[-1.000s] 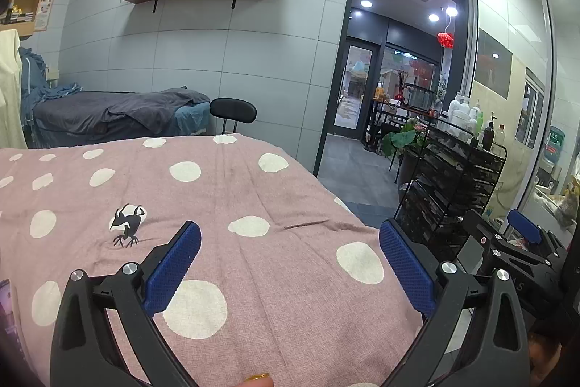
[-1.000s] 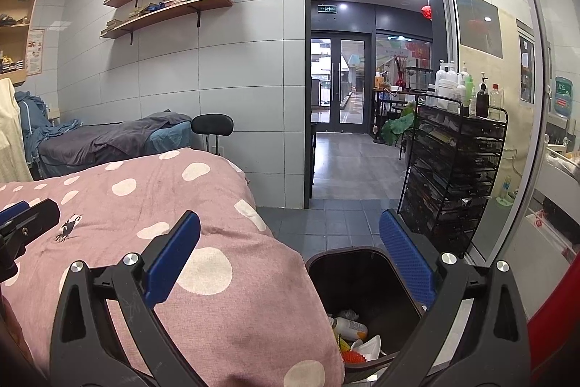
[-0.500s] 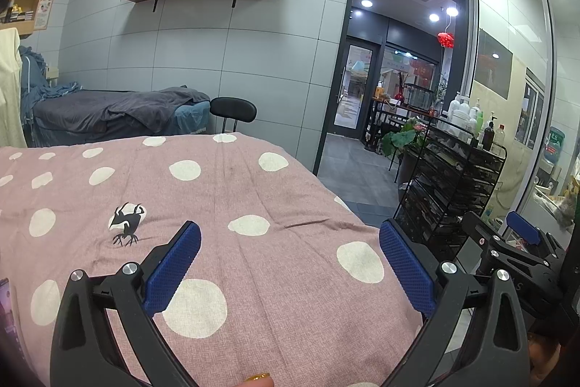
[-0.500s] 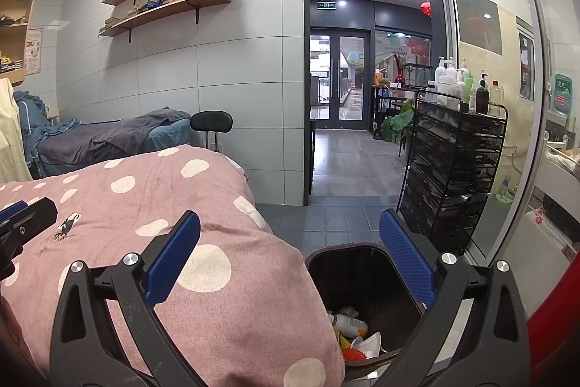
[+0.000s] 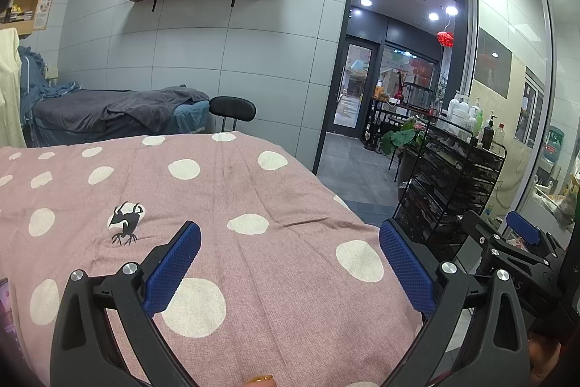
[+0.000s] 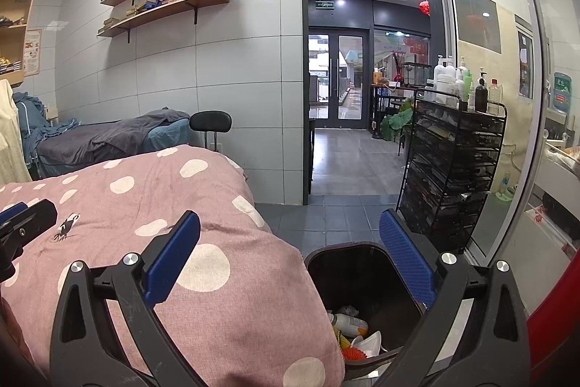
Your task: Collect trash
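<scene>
- The left hand-held gripper [image 5: 290, 263] hovers over the pink polka-dot bed cover [image 5: 224, 205], its blue-padded fingers [image 5: 174, 263] spread wide apart with nothing between them.
- The right hand-held gripper [image 6: 290, 260] is likewise spread wide and empty, held over the corner of the bed where the cover drops toward the floor.
- Just beside that bed corner, on the grey tiled floor [image 6: 337, 205], stands a dark trash bin [image 6: 348, 252], open at the top.
- Down in the bin lies the trash [image 6: 349, 325]: a pale bottle on its side, some white crumpled paper and a bit of orange and yellow stuff near the bed-side wall of the bin.
- From the left wrist view, the right hand-held gripper [image 5: 522, 234] shows past the bed's right edge, well apart from the left one.
- A small black bird print [image 5: 125, 220] marks the bed cover ahead of the left gripper's left finger.
- Beyond the bin, against the glass partition, stands a black wire rack [image 6: 449, 176] with bottles [image 6: 460, 78] on top.
- Beyond the far end of the bed there is a black stool [image 6: 210, 122] and a second bed with a grey blanket [image 6: 108, 136]; two wall shelves [image 6: 166, 2] of stacked boxes hang above.
</scene>
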